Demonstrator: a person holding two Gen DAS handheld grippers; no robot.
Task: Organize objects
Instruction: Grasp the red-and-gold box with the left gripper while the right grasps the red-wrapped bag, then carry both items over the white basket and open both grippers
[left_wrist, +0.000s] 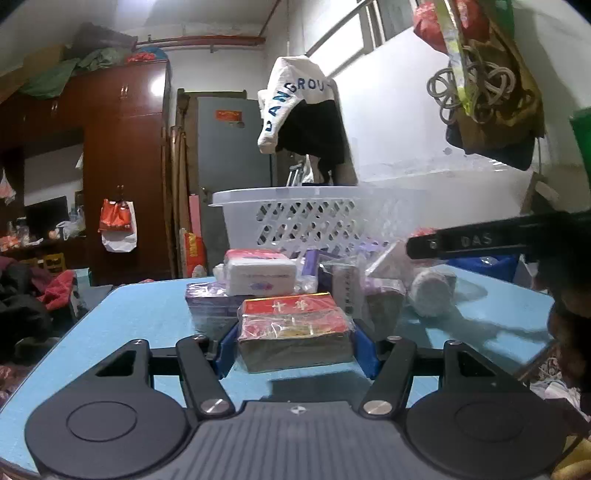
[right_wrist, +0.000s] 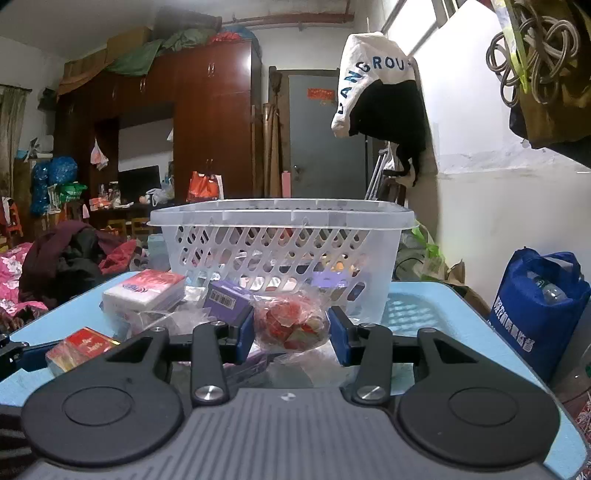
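A red box wrapped in clear film sits between the blue pads of my left gripper, which press on both its sides just above the blue table. In the right wrist view the same red box shows at the far left. My right gripper is shut on a clear bag of red sweets, directly in front of the white lattice basket. That basket stands behind the pile in the left wrist view, where the right gripper's black arm reaches in from the right.
A white and pink tissue pack, a purple box and other wrapped items lie in a pile before the basket. A grey wrapped lump lies to the right. A blue bag stands beyond the table's right edge.
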